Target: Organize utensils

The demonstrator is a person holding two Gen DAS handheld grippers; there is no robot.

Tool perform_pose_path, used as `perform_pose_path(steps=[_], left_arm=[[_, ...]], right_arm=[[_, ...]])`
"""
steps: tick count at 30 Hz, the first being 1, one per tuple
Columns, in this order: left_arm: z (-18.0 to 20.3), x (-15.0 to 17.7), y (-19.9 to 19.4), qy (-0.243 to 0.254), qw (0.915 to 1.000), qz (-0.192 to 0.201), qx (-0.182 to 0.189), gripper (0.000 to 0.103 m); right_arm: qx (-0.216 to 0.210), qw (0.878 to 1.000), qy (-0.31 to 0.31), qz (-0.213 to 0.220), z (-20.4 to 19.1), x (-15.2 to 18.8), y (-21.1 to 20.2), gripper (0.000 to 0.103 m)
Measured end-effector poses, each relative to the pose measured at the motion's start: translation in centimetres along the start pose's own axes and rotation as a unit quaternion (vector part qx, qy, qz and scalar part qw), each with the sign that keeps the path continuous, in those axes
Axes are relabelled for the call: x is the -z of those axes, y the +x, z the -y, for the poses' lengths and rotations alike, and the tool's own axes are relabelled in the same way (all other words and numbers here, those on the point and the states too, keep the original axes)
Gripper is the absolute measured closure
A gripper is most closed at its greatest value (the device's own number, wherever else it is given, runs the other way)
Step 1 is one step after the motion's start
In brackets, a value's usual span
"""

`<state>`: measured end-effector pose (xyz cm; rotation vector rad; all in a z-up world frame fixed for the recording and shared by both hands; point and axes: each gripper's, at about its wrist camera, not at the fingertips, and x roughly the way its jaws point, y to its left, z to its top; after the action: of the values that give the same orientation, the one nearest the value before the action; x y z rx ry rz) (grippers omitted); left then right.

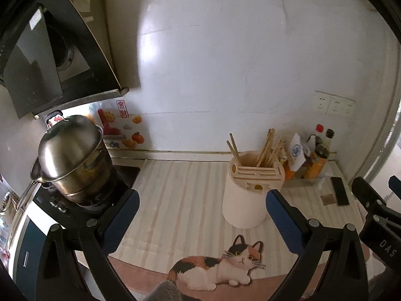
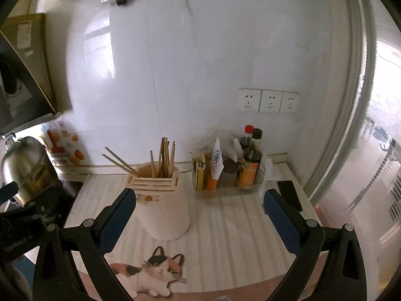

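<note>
- Cream cylindrical plastic utensil holder point(image 2: 161, 208) stands upright on the striped countertop mat point(image 2: 225, 225); wooden chopsticks point(image 2: 164, 158) stand bunched in its rear compartment.
- Left gripper point(image 1: 201, 208): jaws spread wide, nothing between them.
- Right gripper point(image 2: 199, 207): jaws spread wide, empty, above the mat.
- Clear condiment tray point(image 2: 230, 190) sits just right of the holder.

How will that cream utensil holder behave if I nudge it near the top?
The utensil holder stands tall on a fairly narrow base, so a high push may tip it rather than slide it. The chopsticks stand loose and leaning, so they would probably rattle or shift. Its smooth wall looks slippery to grip.
</note>
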<state>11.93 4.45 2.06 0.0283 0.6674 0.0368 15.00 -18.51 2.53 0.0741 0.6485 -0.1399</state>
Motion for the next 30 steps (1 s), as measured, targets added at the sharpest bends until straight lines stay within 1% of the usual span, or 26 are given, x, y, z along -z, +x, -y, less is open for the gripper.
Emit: perform_pose_path(steps=[5, 8, 11, 19, 30], left_arm=[[-0.8, 1.3, -3.2, 0.013, 0.9998, 0.005, 0.013, 0.000], [-1.1, 2.0, -4.4, 0.017, 0.9997, 0.010, 0.016, 0.000], [-1.3, 2.4, -5.2, 0.013, 0.9996, 0.010, 0.021, 0.000], [-1.1, 2.6, -6.3, 0.003, 0.9997, 0.018, 0.013, 0.000], [-0.3, 2.5, -6.8, -0.001, 0.9997, 0.024, -0.005, 0.000]], right_arm=[[0.012, 1.000, 0.010, 0.012, -0.3, 1.1, -5.1, 0.000], [0.018, 1.000, 0.013, 0.018, -0.4, 1.9, -7.3, 0.000], [0.020, 1.000, 0.013, 0.020, -0.4, 2.4, -8.7, 0.000], [0.015, 1.000, 0.011, 0.023, -0.1, 2.3, -9.6, 0.000], [0.001, 1.000, 0.007, 0.016, 0.9, 1.8, -8.8, 0.000]])
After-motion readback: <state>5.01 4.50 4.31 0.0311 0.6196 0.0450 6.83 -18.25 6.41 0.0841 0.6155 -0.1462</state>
